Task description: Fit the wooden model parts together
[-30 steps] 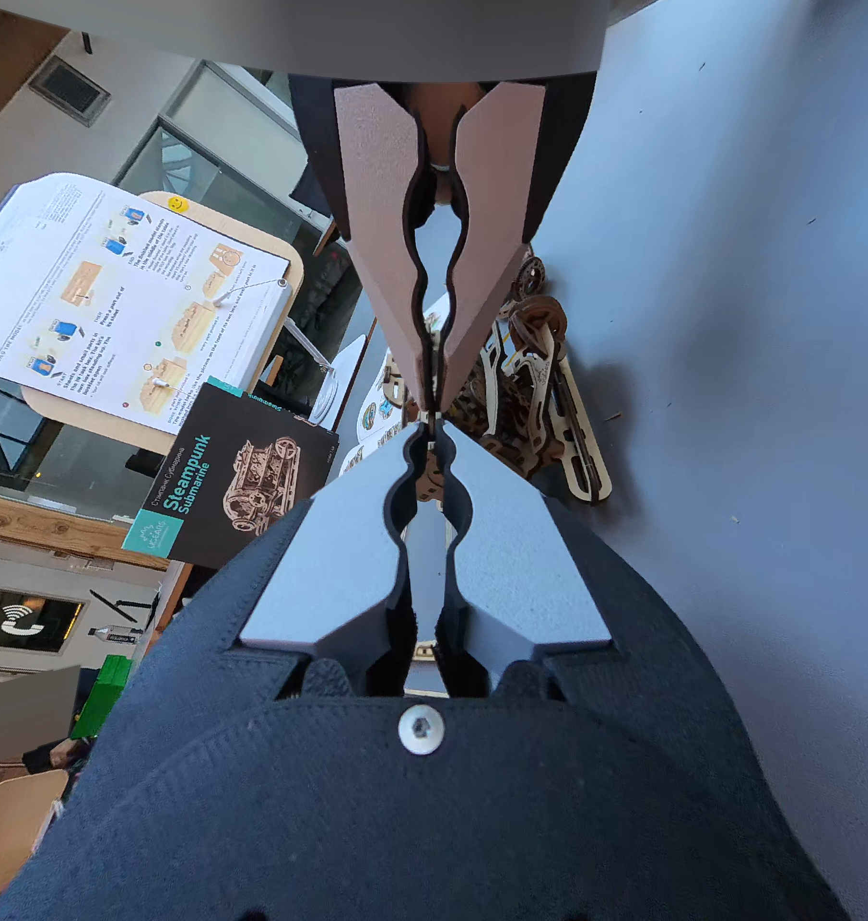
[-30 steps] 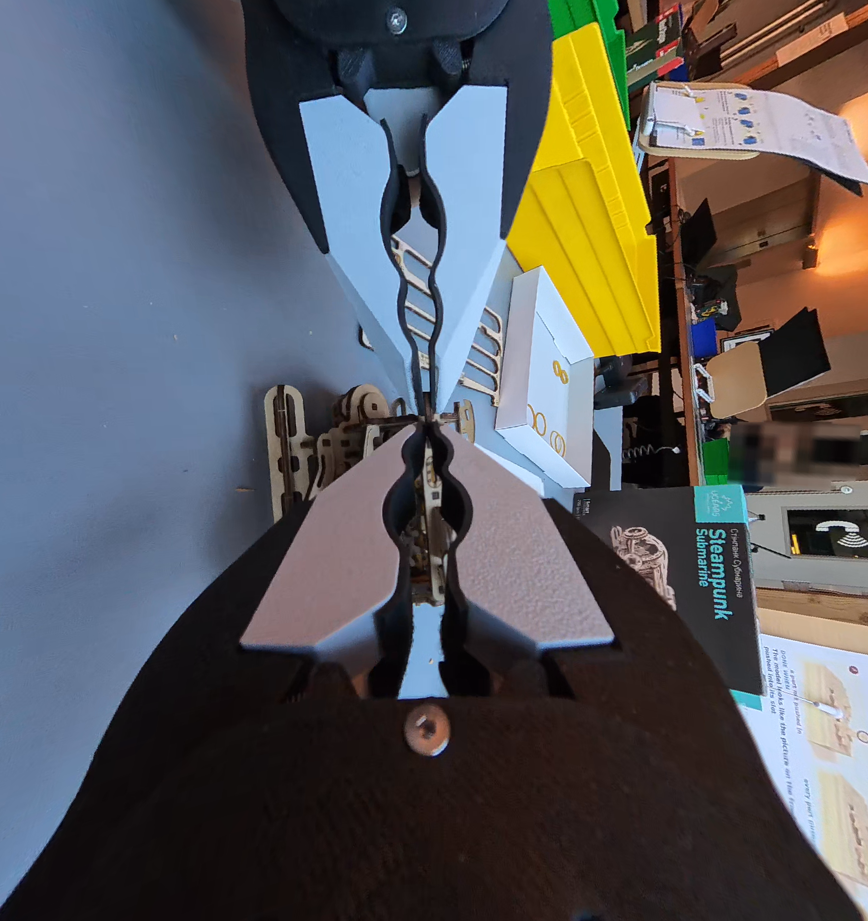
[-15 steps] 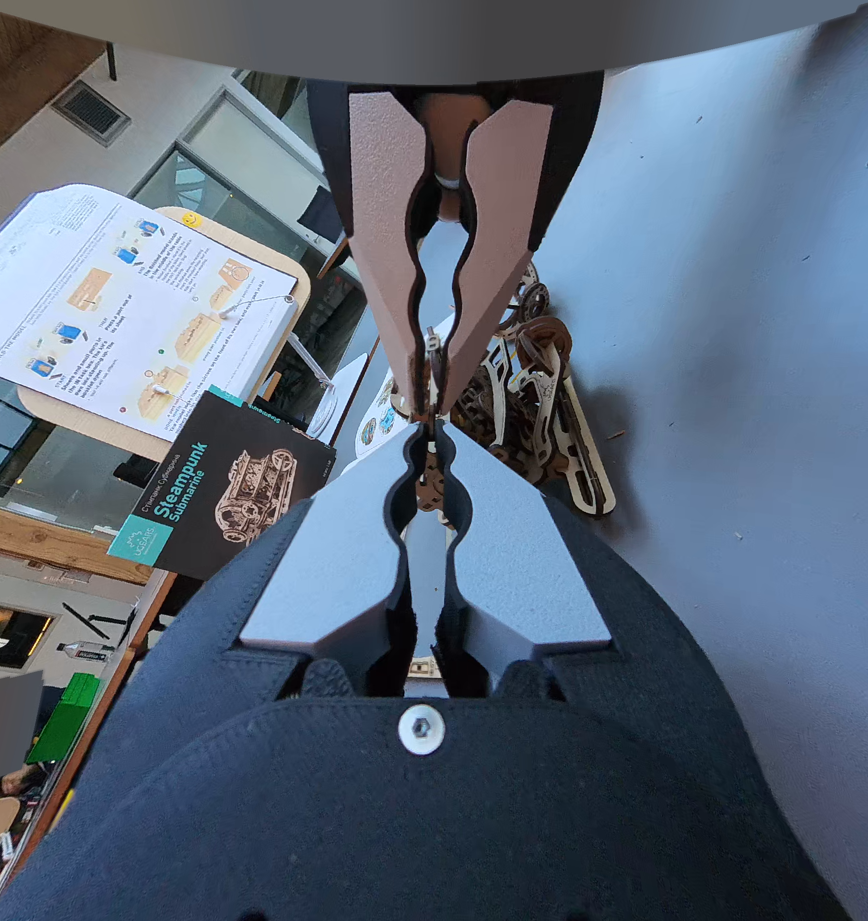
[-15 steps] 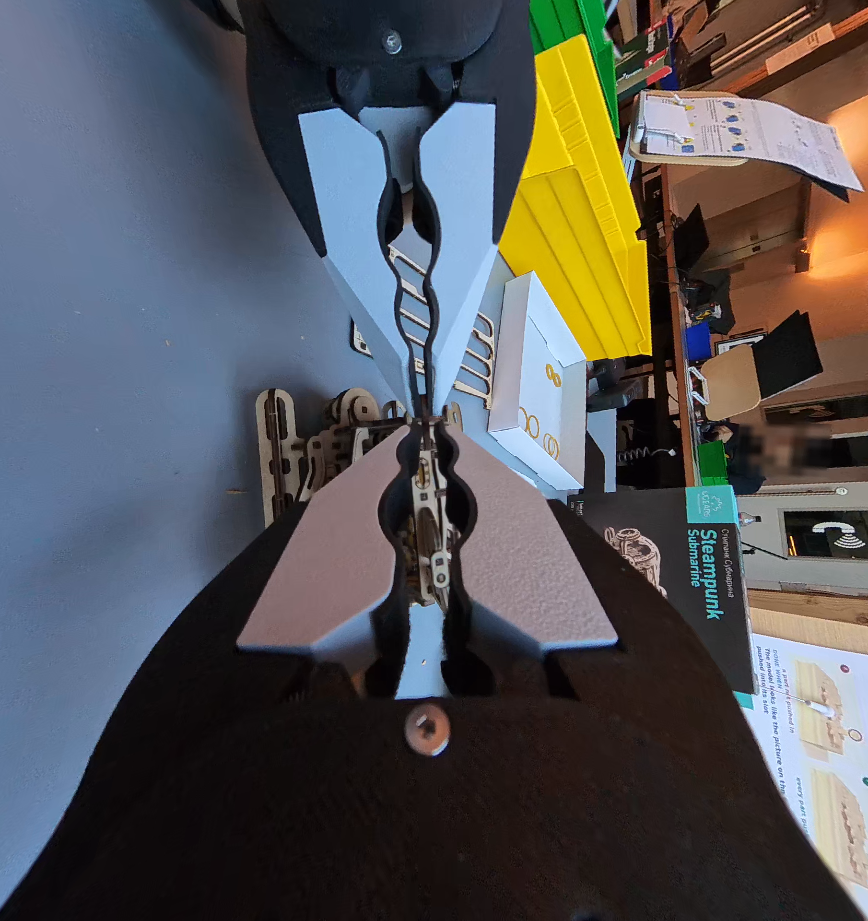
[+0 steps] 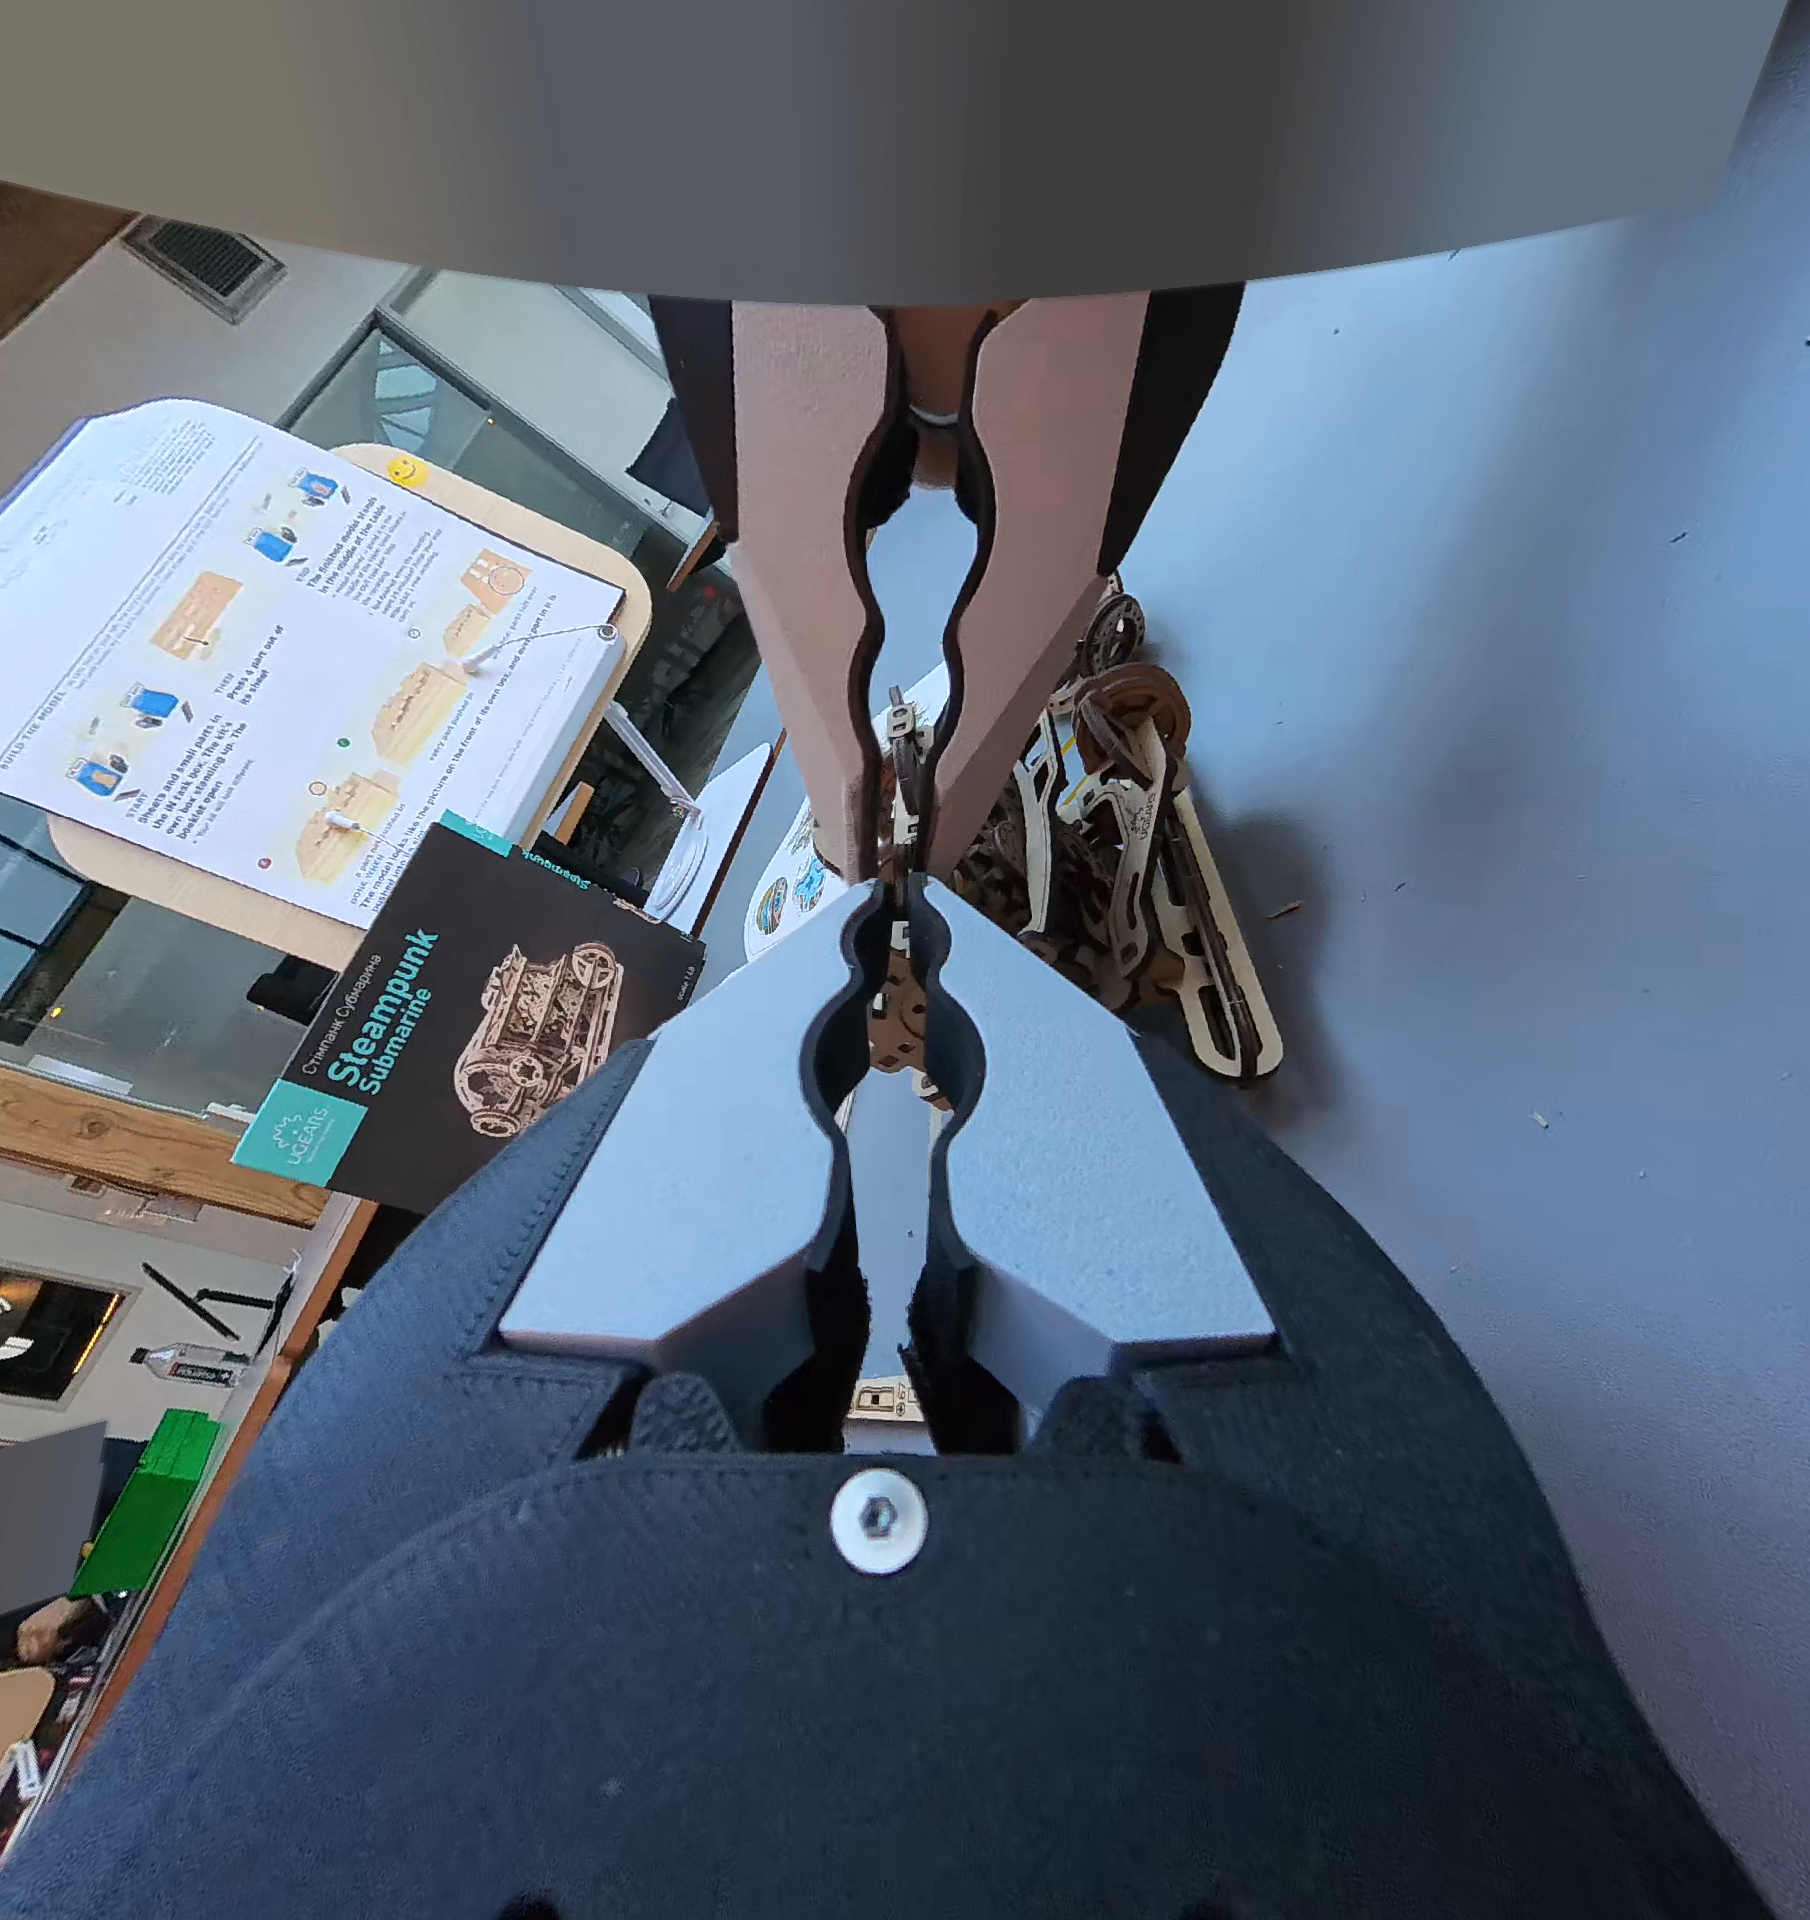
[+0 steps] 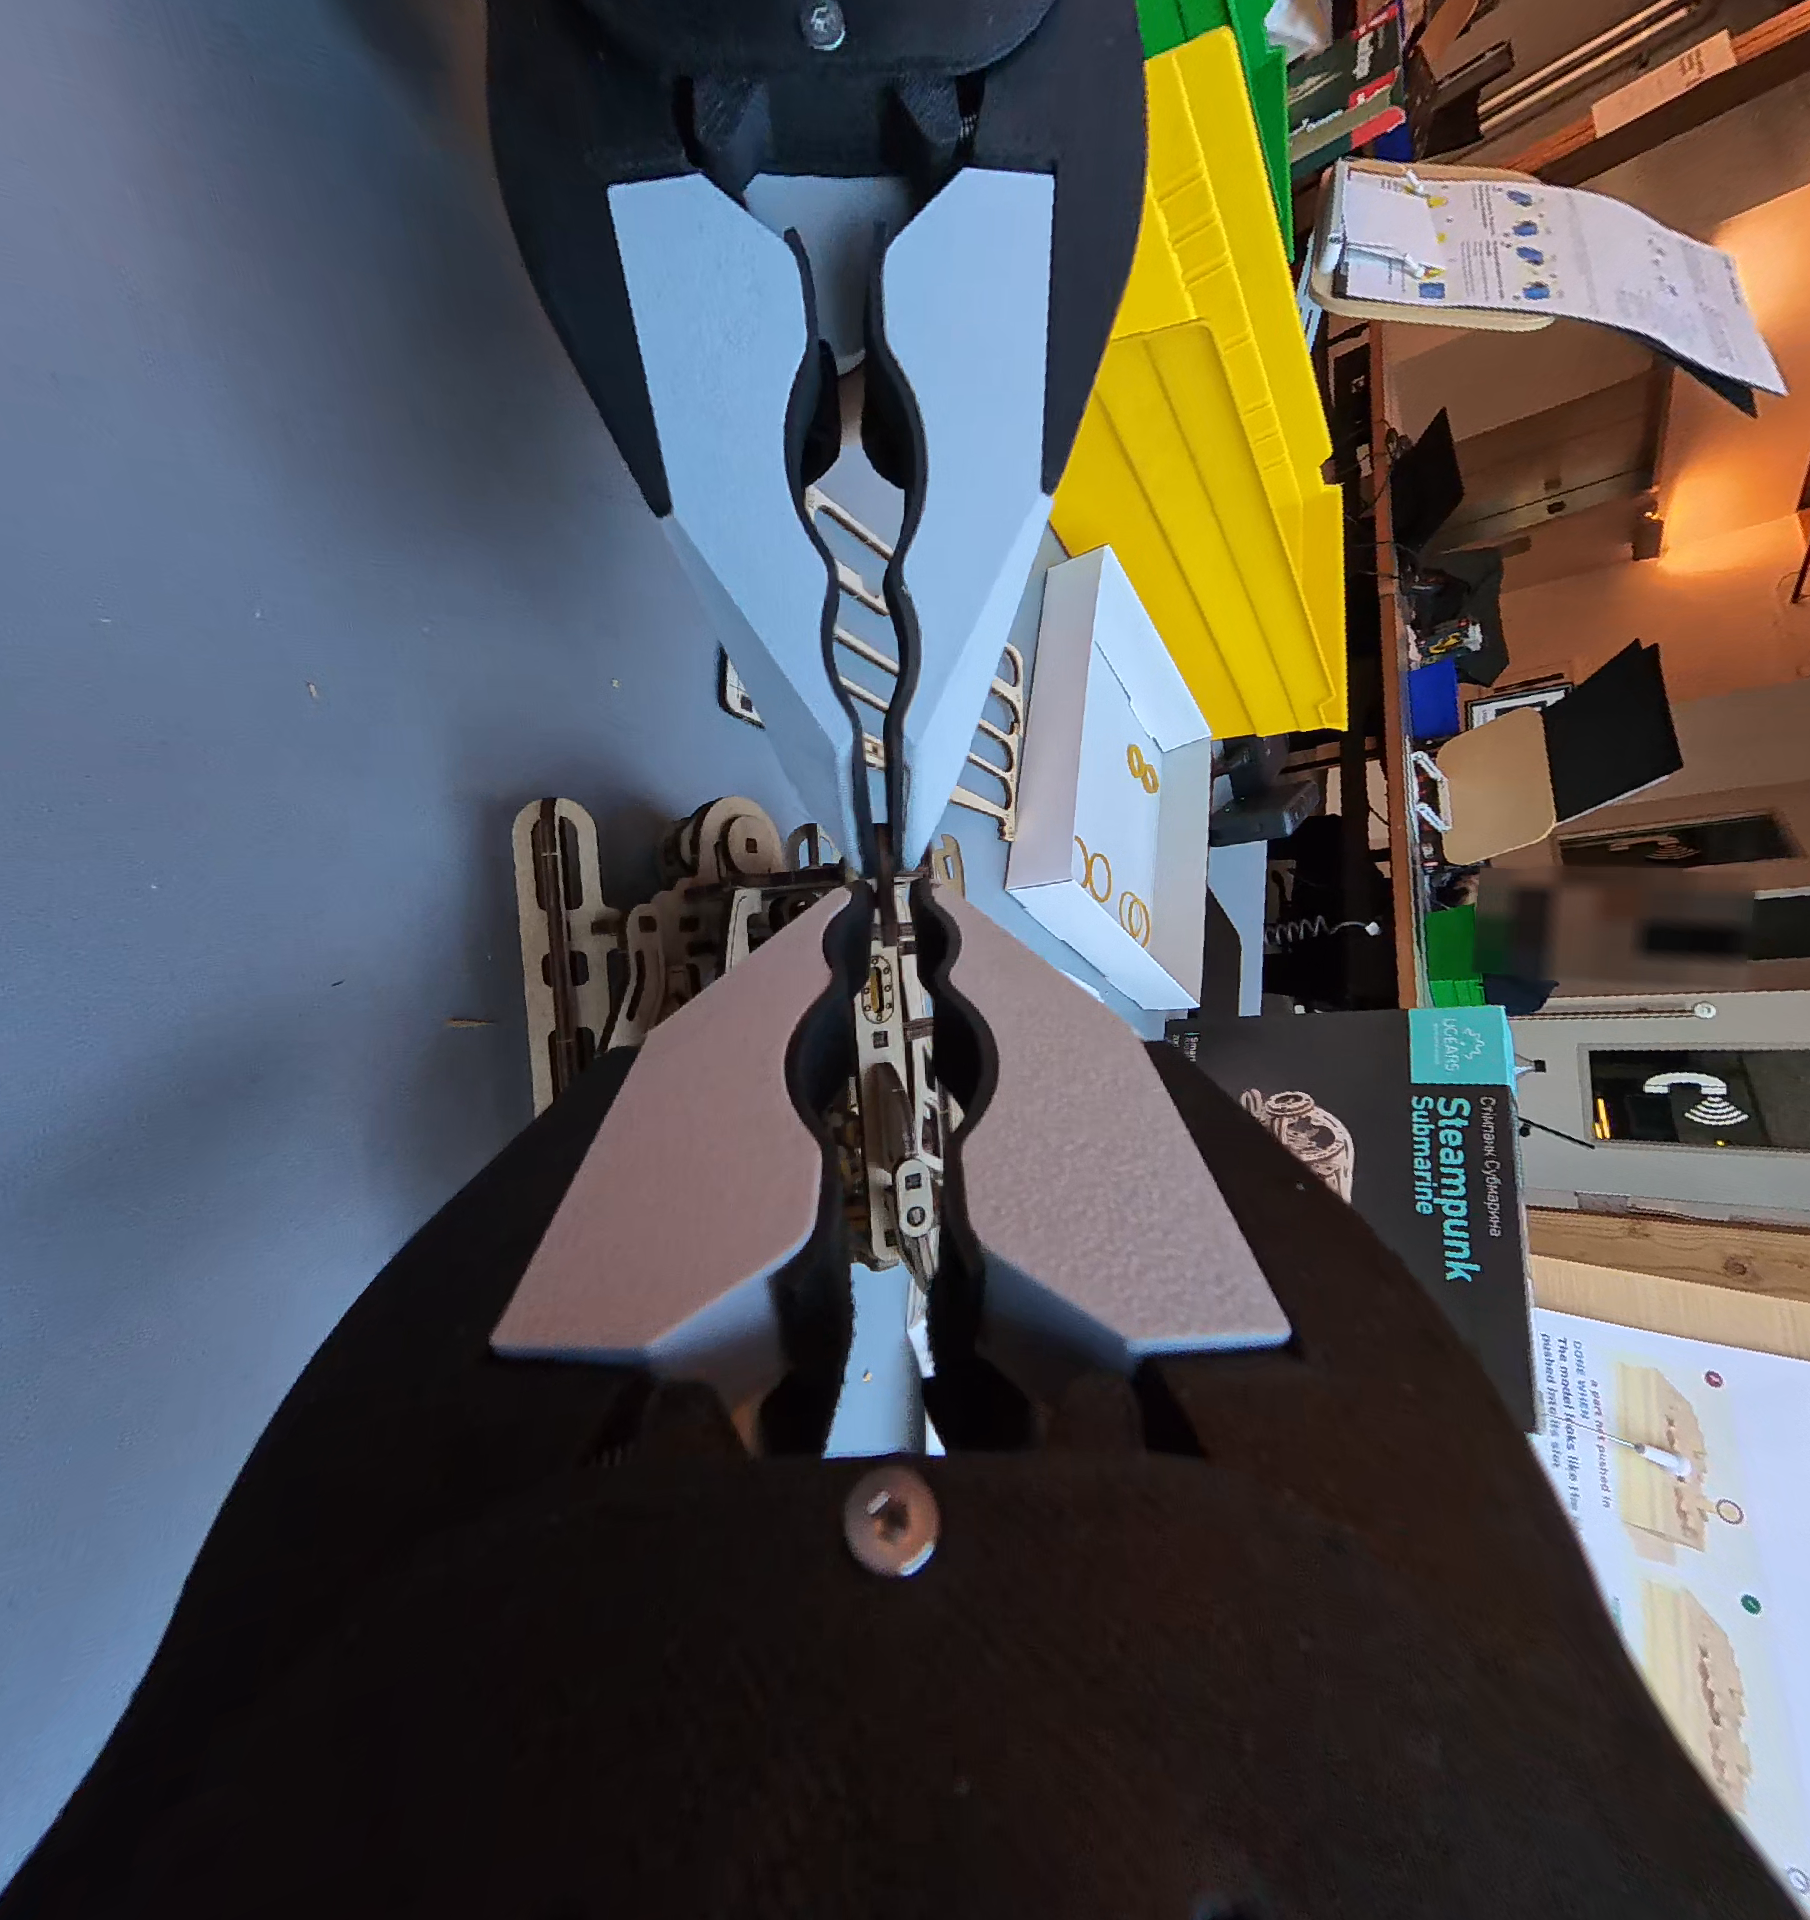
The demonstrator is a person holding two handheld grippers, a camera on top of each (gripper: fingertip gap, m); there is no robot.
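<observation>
Honestly, this is a tip-to-tip job: my left gripper, the one with pale blue-grey fingers, meets my right gripper, the one with pinkish-brown fingers, nose to nose above the grey table, and both are pressed nearly together, each pinching a thin edge of a small flat laser-cut plywood part. In the right wrist view the other small pale plywood piece with an oval cut-out sits between my own pinkish fingers. I judge the step to be pushing a tab into a slot, so I would keep both thin sheets in one plane, press straight along the fingers without twisting, and keep the pinch firm but gentle, since thin ply like this probably snaps at its narrow necks. The half-built brown and pale wooden model lies on the table just beyond the tips, a little right in the left view. Farther left are a black booklet with a teal corner and a white instruction sheet on a clipboard; in the right view a white cardboard box and yellow plastic bins stand on the far right. The joint itself is hidden between the four fingertips, so I cannot tell whether the tab has entered or how deep.
</observation>
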